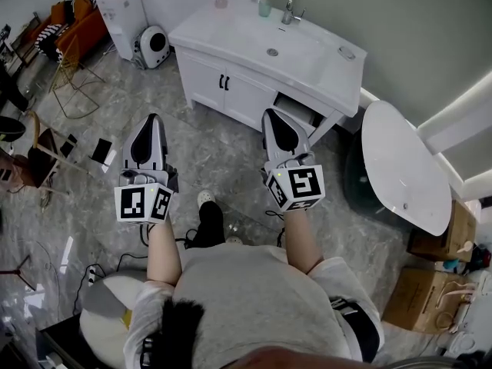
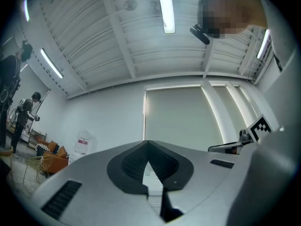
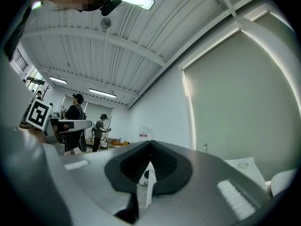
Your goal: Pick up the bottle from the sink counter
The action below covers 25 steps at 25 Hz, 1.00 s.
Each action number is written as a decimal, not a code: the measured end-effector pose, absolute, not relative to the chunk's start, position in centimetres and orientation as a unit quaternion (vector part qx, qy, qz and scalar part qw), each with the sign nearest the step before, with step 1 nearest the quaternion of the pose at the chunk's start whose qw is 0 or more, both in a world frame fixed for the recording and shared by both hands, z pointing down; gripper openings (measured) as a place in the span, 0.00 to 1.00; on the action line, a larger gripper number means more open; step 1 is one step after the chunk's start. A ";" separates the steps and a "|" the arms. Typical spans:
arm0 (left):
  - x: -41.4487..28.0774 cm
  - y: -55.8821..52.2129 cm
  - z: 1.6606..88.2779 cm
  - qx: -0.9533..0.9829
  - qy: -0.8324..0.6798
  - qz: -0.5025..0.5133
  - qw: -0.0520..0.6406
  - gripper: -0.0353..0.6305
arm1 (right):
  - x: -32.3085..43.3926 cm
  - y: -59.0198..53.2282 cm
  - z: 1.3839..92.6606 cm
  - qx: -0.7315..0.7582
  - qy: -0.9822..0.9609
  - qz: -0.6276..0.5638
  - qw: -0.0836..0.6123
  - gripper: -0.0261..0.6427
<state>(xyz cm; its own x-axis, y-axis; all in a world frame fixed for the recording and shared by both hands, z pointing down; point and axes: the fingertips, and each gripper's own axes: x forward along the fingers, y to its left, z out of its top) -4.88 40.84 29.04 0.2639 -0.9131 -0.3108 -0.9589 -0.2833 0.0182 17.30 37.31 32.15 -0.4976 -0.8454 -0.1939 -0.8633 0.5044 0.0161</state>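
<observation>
Nearest the camera, low in the head view, the left tongs (image 1: 151,118) and the right tongs (image 1: 274,114) are both closed with nothing between them. Each gripper view confirms this, the dark pads meeting in a point. Beyond them lies bare floor, then the white table (image 1: 231,33) with its basin, in the upper middle of the frame. The bottle (image 1: 221,0) stands upright at the table's far edge by the wall, well apart from both tongs, with a green cup (image 1: 264,8) and the faucet (image 1: 289,10) to its right.

The likely trouble is a reach made with closed tongs, which would push the small bottle over against the wall instead of taking it. A wide approach from the right could also clip the cup.

Only the head view shows the bottle. Both gripper views tilt up at ceiling and walls. The right one catches the faucet and a corner of the table at lower right, and people (image 3: 75,121) far off at left.
</observation>
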 end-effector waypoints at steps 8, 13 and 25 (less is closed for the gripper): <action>-7.5 32.8 28.2 -0.793 0.582 0.145 0.104 0.06 | 14.8 29.0 31.5 -0.501 0.859 0.062 0.087 0.06; -9.9 26.6 27.3 -0.798 0.576 0.139 0.107 0.06 | 12.1 23.3 30.3 -0.504 0.856 0.069 0.092 0.06; -15.5 15.5 27.4 -0.812 0.559 0.139 0.094 0.06 | 6.5 12.8 30.6 -0.518 0.848 0.063 0.090 0.06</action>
<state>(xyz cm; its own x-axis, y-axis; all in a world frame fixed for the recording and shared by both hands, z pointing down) -15.54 15.46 27.37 0.3372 -0.8813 -0.3310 -0.9335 -0.3586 0.0038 6.45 12.83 30.61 -0.4475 -0.8674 -0.2175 -0.8901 0.4556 0.0142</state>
